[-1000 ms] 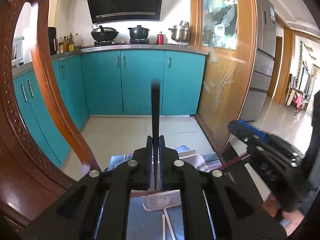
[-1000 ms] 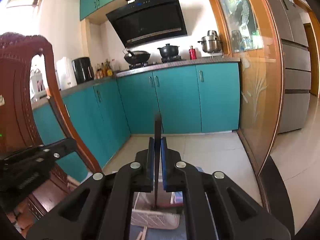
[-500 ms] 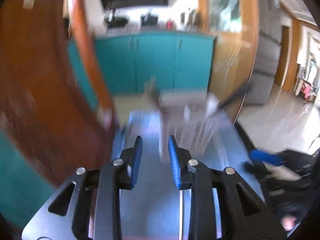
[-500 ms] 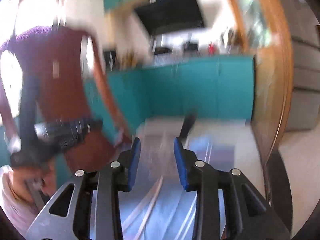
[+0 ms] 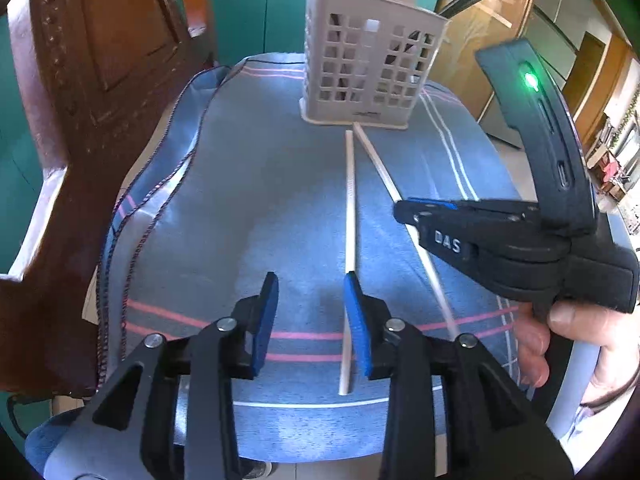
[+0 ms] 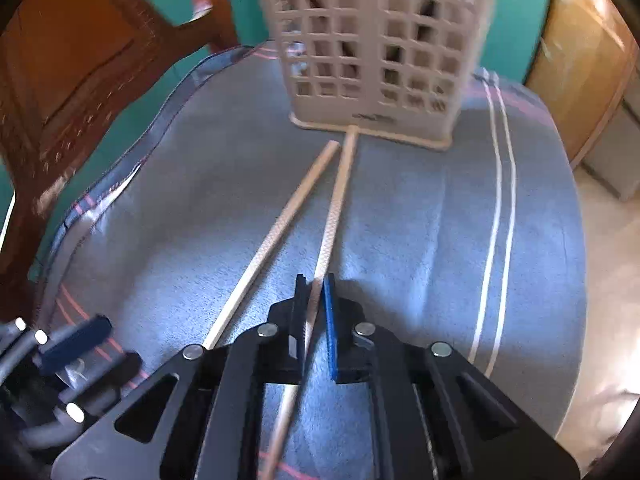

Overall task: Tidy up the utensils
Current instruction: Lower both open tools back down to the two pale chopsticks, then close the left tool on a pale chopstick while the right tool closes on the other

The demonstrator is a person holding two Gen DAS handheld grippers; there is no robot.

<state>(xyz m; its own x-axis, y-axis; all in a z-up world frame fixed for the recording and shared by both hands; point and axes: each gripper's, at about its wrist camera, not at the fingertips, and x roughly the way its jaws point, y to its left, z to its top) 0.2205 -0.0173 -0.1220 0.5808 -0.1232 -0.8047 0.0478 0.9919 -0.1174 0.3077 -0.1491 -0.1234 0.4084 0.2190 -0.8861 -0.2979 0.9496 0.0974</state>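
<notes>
Right claw (image 6: 316, 312) clamping together on the right chopstick (image 6: 334, 208), lying on the blue cloth (image 5: 248, 200) before the utensil basket (image 5: 368, 56). Left claw (image 5: 310, 320) opening, jaws apart, nothing gripped, left chopstick (image 5: 350, 216) lying just beside its right pad.

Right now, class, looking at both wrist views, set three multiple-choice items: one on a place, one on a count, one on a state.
1. Where is the white basket?
A. at the cloth's far end
B. on the floor
C. in a hand

2. How many pale chopsticks lie on the blue cloth?
A. one
B. two
C. four

3. The right gripper is:
A. wide open, empty
B. shut on a chopstick
C. gripping the basket

Answers: 1 A, it stands past the chopsticks' tips. 2 B, two sticks side by side. 3 B, the stick sits between its closed pads.
</notes>
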